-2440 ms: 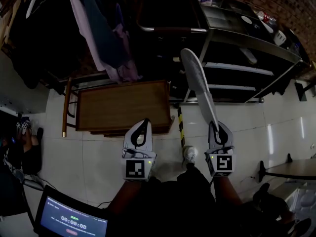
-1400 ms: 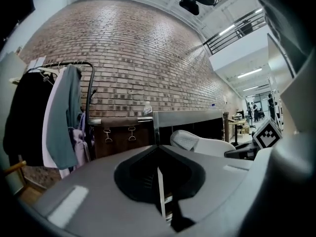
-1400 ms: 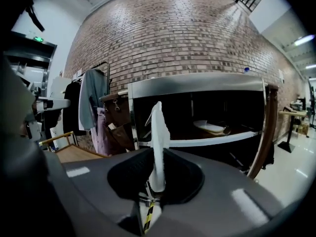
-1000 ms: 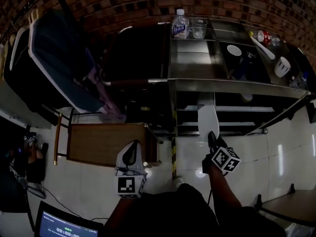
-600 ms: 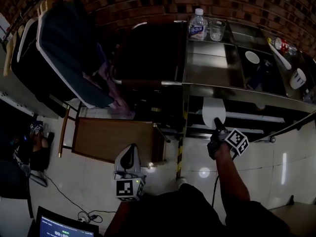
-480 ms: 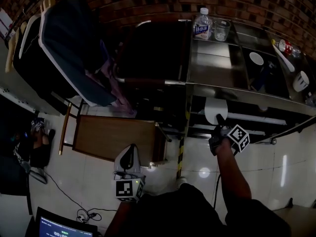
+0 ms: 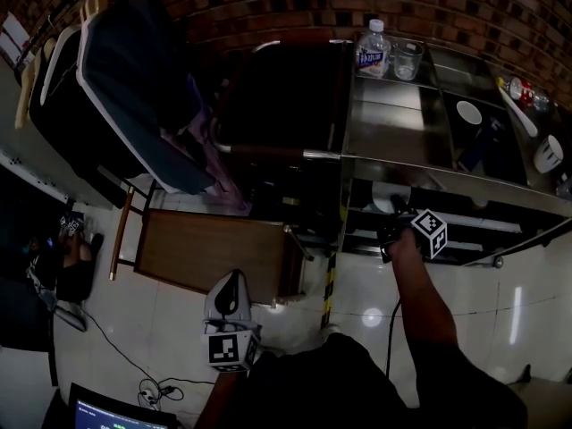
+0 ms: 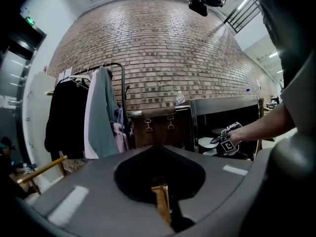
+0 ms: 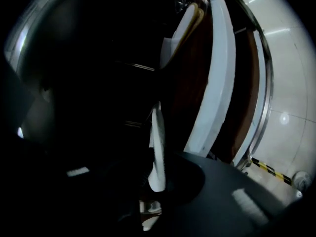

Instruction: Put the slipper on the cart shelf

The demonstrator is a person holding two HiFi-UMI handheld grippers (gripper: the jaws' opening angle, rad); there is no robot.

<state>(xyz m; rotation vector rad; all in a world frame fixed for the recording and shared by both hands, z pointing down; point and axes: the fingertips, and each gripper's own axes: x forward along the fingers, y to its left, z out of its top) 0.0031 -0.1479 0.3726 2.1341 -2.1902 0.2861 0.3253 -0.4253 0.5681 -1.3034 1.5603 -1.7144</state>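
under the steel top of the cart [image 7: 393, 137], at the open front of its upper shelf, the white slipper [image 7: 390, 197] is held out by the right gripper [image 7: 396, 216] at the end of an outstretched arm. in the right gripper view the jaws are seen clamped on the thin edge of the slipper [image 9: 157, 147], which stands on edge and runs away from the right gripper [image 9: 157, 177] into the dark shelf space. whether the slipper rests on the shelf or hangs just above it cannot be told. a broader white strip [image 9: 215, 78] is seen just beside it; what it is cannot be made out.

the left gripper [image 7: 231, 286] is held low and near the body, well apart from the cart, over the tiled floor [image 7: 179, 329] beside a low wooden table [image 7: 210, 253]. in the left gripper view its jaws are seen brought together at the tips with nothing between them [image 8: 159, 149], and the right gripper [image 8: 226, 142] is visible far off at the cart.

on the cart top a water bottle [image 7: 371, 48] and a clear glass [image 7: 407, 59] are stood side by side against the brick wall [image 7: 295, 7]. garments [image 7: 125, 88] are hung on a rack at the left.
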